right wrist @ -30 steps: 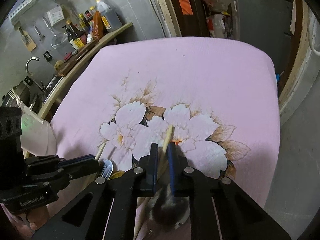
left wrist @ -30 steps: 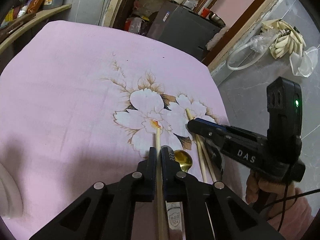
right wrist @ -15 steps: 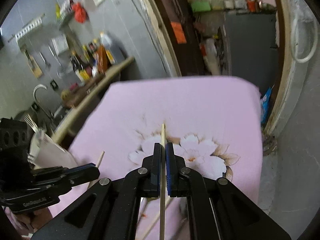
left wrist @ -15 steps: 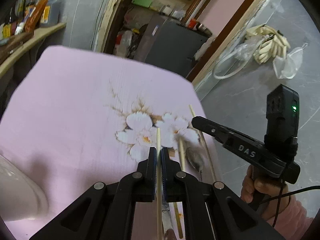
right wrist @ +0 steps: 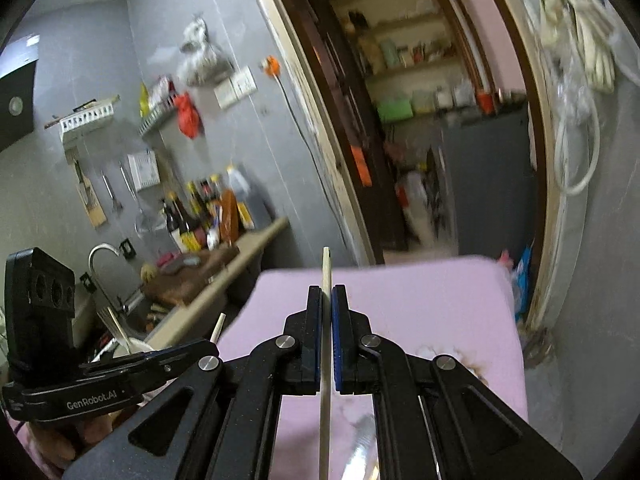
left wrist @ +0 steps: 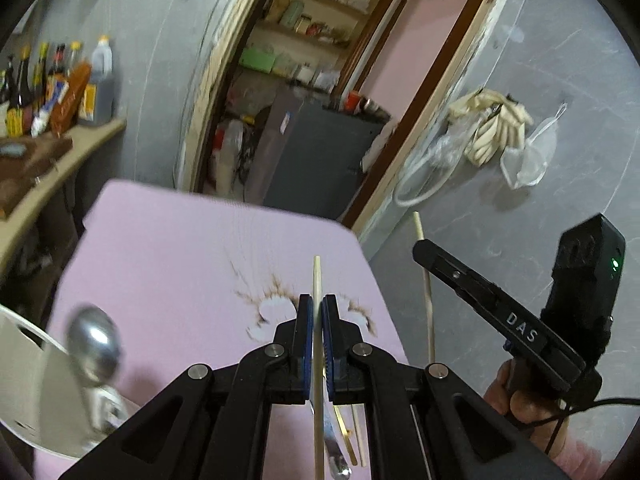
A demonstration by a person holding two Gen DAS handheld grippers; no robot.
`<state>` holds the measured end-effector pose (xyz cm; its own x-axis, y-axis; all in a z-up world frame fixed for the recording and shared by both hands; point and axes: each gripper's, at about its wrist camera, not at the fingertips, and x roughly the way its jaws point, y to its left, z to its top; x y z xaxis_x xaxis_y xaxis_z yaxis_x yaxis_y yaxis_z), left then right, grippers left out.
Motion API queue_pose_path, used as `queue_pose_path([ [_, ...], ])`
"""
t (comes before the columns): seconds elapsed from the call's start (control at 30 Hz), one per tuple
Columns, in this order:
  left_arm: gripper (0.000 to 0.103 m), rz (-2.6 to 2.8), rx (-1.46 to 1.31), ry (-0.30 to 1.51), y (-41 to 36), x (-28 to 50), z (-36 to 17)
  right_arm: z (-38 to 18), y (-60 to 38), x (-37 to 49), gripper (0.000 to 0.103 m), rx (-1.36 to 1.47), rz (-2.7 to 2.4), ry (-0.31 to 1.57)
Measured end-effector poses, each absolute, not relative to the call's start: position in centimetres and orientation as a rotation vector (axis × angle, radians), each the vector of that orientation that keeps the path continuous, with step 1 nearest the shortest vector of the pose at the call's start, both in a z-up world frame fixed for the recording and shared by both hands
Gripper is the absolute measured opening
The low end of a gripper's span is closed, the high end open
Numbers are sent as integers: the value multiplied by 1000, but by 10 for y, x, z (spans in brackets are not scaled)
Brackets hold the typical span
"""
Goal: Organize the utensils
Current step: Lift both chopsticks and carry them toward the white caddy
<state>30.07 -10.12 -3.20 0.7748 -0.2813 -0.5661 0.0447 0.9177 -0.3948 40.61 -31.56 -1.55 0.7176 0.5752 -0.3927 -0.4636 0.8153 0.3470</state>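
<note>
Left claw (left wrist: 317, 322) clenched on one chopstick (left wrist: 317, 280), right claw (right wrist: 327, 312) gripping another chopstick (right wrist: 326, 272), while the white holder (left wrist: 24, 392) near left carries a steel spoon (left wrist: 94, 344).

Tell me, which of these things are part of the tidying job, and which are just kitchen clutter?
Part of the job:
left gripper clamping a chopstick
right gripper clamping another chopstick
white holder with spoon

Just lying about:
sauce bottles
gloves
faucet

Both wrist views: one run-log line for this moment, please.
left gripper: shut on chopstick | right gripper: shut on second chopstick | both raised above pink cloth | spoon in white holder
</note>
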Motion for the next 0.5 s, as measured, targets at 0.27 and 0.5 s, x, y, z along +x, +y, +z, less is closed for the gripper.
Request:
queue_pose_path([
  [0.27,5,-187,-366,541,-54,279,21,46,-271,371,4,244,567,356],
  [0.5,5,-192,-366,435,-12,262,53,75,-236,353,4,314,559,268],
])
